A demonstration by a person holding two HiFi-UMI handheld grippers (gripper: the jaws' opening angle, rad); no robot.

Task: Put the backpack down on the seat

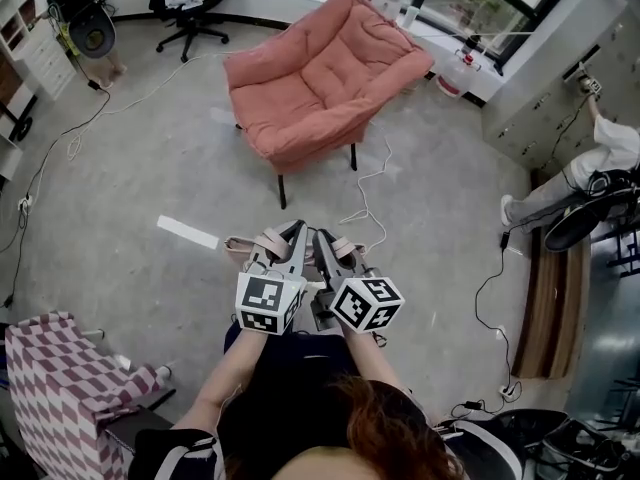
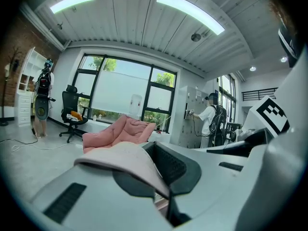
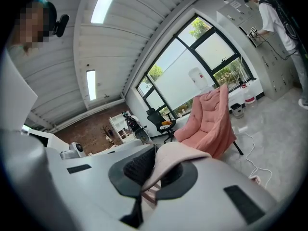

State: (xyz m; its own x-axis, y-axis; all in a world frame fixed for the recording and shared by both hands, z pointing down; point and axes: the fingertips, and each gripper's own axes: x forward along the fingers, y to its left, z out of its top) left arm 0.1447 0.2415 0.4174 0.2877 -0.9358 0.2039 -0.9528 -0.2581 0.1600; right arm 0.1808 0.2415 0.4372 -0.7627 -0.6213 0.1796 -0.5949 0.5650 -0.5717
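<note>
A person stands on a bare grey concrete floor (image 1: 140, 158) in a bright, high-ceilinged studio, with the left tongs (image 1: 291, 234) and the right tongs (image 1: 323, 238) held side by side at waist height and pointing toward a pink cushioned armchair (image 1: 320, 78). Each pair of tongs is clenched on one of the pale pink backpack straps (image 1: 241, 244); both gripper views show a strap pinched between the dark pads and folded over the top jaw. The body of the backpack cannot be made out beneath the tongs. The straps are up in the air just in front of the person, well apart from the armchair, whose seat lies bare. The armchair stands on thin dark legs near the middle of the room. A strip of white tape (image 1: 187, 232) lies on the floor between the person and the chair, and a white cable (image 1: 366, 200) trails from the chair's right side. Behind the armchair, tall black-framed windows (image 2: 120, 93) look out on greenery, with a black office chair (image 1: 186, 8) at the left and white shelving (image 1: 28, 43) along that wall. Another person (image 1: 600, 158) works at grey lockers on the right. Strip lights (image 2: 190, 11) run along the white panelled ceiling. A pink-and-white checked cloth (image 1: 55, 378) sits at the lower left of the head view.
</note>
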